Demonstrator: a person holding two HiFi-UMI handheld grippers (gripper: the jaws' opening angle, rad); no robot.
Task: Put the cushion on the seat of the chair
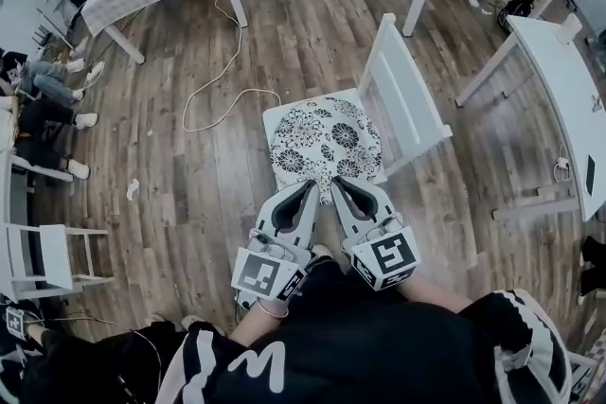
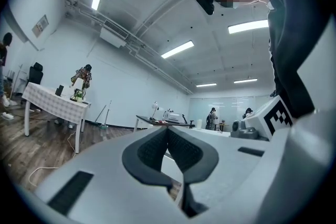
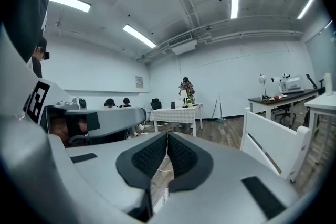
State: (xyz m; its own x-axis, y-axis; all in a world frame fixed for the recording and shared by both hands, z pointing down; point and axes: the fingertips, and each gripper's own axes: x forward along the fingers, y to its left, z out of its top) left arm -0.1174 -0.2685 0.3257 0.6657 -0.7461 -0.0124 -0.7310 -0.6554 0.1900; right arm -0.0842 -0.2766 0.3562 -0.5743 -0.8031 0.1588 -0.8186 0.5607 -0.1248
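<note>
One white chair (image 1: 407,99), standing on the wood floor (image 1: 189,175). One floral cushion (image 1: 327,142) lies on its seat. Two grippers sit side by side at the cushion's near edge, left gripper (image 1: 314,185) and right gripper (image 1: 335,184). Both are clenched, pads together, with nothing visible between them.

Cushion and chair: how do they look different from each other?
The cushion is covered in black-and-white flowers, while the chair is plain white. The cushion lies flat on the chair, and the chair stands upright on the floor with a slatted back. The cushion looks soft with rounded corners, but the chair looks hard and straight-edged. Both have white in them.
</note>
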